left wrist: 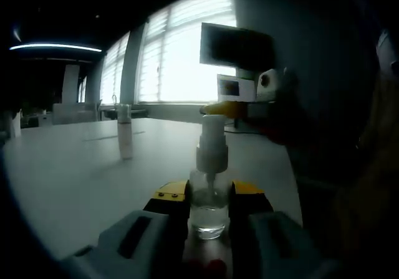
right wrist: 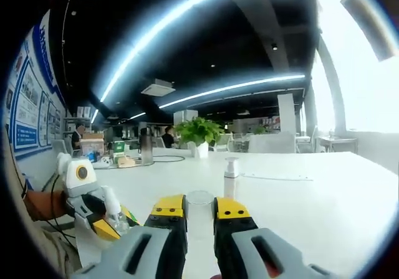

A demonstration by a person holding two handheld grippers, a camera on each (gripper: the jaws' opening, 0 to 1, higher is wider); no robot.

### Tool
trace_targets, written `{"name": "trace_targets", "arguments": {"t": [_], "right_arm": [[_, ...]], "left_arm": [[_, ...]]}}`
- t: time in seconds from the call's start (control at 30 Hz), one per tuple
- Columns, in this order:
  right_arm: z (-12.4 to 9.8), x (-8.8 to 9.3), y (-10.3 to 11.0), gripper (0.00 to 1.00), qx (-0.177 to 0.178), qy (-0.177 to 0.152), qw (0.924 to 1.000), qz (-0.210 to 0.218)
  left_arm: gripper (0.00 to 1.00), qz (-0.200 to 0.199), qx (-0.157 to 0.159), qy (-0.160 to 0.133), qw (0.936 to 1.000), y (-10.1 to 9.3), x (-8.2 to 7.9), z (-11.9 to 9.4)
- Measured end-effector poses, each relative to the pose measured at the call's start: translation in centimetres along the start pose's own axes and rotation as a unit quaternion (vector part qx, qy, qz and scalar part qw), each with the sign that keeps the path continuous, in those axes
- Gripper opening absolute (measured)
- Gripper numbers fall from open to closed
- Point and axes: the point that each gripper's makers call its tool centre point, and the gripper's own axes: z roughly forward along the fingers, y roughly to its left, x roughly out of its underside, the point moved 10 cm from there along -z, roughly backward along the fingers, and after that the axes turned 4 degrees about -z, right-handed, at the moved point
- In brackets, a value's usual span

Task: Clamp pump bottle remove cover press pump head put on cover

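Pump bottle (left wrist: 209,213) clamped upright by left gripper (left wrist: 208,199) | right gripper (right wrist: 199,208) pinches clear cover (right wrist: 200,198) | next: press pump head (left wrist: 212,143) straight down.

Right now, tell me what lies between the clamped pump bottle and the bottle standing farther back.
Bare white tabletop, seen in the left gripper view, separates the pump bottle from the far bottle.

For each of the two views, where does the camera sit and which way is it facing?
Left gripper view: rides the left gripper, facing windows; its jaws clamp the pump bottle.
Right gripper view: rides the right gripper, facing the office; its jaws hold the clear cover; a forearm shows at left.
Shared: white table, second bottle.
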Motion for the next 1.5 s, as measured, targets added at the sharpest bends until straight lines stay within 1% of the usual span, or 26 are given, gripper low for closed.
{"name": "trace_targets", "arguments": {"t": [0.23,0.37,0.6,0.9,1.03,1.23,1.33,1.4,1.5], "right_arm": [[0.0,0.9,-1.0,0.11,0.013,0.006,0.9999,0.003],[0.2,1.6,-1.6,0.11,0.022,0.017,0.9996,0.006],[0.4,2.8,-1.8,0.11,0.024,0.025,0.9992,0.019],[1.0,4.1,-2.2,0.11,0.028,0.039,0.9987,0.017],[1.3,4.8,-2.5,0.11,0.033,0.050,0.9981,0.015],[1.8,5.5,-2.7,0.11,0.043,0.067,0.9968,0.006],[2.1,5.9,-2.9,0.11,0.051,0.076,0.9958,0.007],[2.2,6.2,-3.2,0.11,0.059,0.087,0.9944,0.008],[2.1,6.4,-3.4,0.11,0.068,0.092,0.9934,0.005]], "left_arm": [[0.15,-0.001,0.000,0.000,1.0000,0.0,0.0,0.0],[0.15,-0.002,-0.001,0.000,1.0000,0.0,0.0,0.0],[0.15,-0.005,-0.001,0.000,1.0000,0.0,0.0,0.0],[0.15,-0.002,-0.004,-0.001,1.0000,0.0,0.0,0.0],[0.15,0.003,-0.003,-0.001,1.0000,0.0,0.0,0.0],[0.15,-0.001,-0.002,-0.001,1.0000,0.0,0.0,0.0],[0.15,0.000,-0.003,-0.001,1.0000,-0.1,0.0,0.1],[0.15,0.001,-0.003,-0.002,1.0000,-0.2,0.0,0.1],[0.15,0.002,-0.003,-0.002,1.0000,-0.2,0.0,0.1]]}}
